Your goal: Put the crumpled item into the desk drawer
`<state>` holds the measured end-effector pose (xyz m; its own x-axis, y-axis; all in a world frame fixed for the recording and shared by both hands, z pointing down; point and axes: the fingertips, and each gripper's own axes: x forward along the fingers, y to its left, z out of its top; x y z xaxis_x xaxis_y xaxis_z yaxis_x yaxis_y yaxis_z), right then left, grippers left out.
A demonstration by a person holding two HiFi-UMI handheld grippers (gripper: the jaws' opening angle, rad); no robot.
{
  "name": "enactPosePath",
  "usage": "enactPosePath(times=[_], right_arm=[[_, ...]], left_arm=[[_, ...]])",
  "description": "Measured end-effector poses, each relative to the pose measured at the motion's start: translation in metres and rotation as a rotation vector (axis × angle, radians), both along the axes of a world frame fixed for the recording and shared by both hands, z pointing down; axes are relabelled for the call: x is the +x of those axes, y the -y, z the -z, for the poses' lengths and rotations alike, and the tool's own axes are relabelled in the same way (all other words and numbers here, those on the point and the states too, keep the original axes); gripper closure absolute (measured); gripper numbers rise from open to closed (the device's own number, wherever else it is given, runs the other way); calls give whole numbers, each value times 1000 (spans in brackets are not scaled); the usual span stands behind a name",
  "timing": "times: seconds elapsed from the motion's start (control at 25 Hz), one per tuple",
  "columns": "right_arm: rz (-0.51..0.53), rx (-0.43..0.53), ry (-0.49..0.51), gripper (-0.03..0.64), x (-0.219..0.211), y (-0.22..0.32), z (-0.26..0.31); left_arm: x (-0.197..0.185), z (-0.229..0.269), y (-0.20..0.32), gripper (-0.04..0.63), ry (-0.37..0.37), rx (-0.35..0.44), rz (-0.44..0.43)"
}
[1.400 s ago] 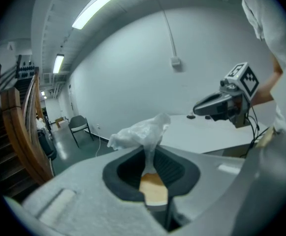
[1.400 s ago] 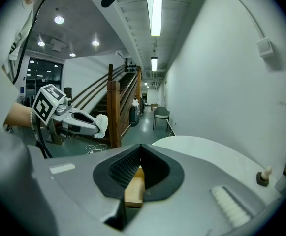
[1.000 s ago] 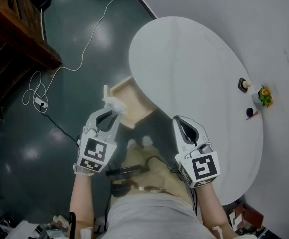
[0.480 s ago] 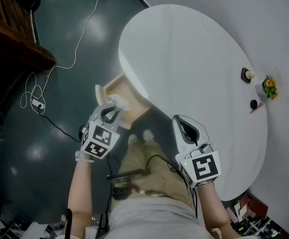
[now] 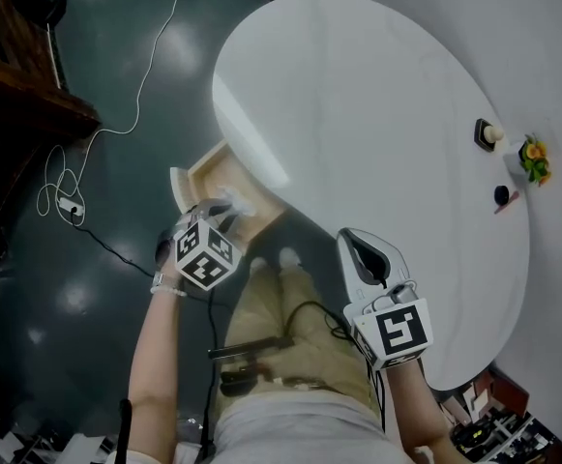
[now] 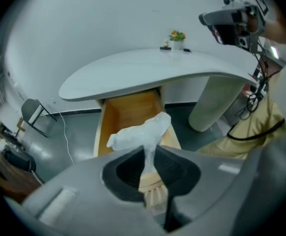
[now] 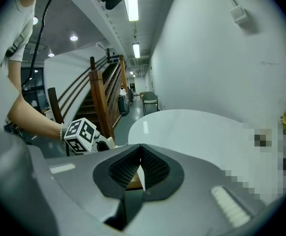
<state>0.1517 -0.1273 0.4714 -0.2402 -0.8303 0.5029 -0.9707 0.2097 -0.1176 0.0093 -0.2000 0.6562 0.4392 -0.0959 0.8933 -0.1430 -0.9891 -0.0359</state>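
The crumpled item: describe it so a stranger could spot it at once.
Find the white oval desk; a wooden drawer stands open under its edge. Over that drawer the left claw is shut on the crumpled item: a thin white wad, the only wrinkled thing against smooth wood.

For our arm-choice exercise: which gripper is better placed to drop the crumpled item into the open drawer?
Left. The left gripper is shut on the crumpled item, right at the open drawer; the right gripper is shut, empty and farther from it.
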Motion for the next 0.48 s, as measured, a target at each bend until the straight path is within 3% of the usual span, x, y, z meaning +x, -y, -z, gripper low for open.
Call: enactPosePath(times=[0.32, 0.48], right_arm=[[10, -7, 17, 612, 2, -5, -13], [15, -6, 18, 612, 5, -9, -15]], left_arm=[[0, -47, -11, 526, 199, -38, -129], [-1, -52, -13, 505, 239, -32, -138]])
